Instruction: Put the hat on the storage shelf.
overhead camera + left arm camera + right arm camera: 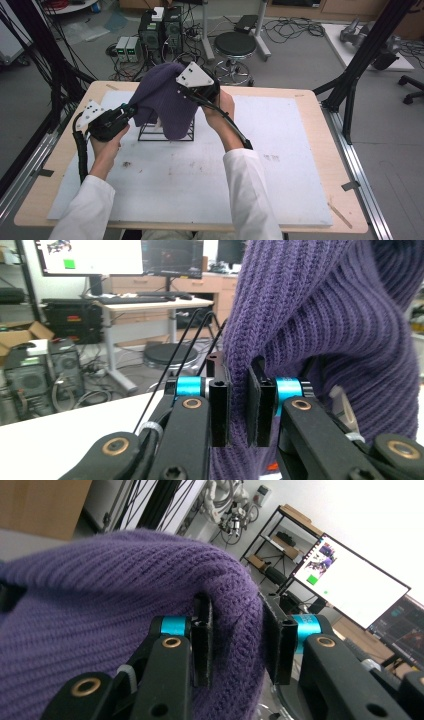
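I have the purple knitted cloth [165, 97] draped over the black wire frame [167, 134] that stands on the white surface [280, 165], and I am holding it from both sides. My left tool [131, 110] is clamped on a thin fold at the cloth's left edge, jaws nearly together with the knit pinched between them. My right tool [200, 96] is clamped on a thicker bunch of the knit at the top right, jaws a little apart around it. The risk I see is the frame: it looks light, and the cloth hangs on its upper corners, so an uneven pull could snag the knit on a wire corner and tip or drag the frame. The left pinch is shallow and could slip off.
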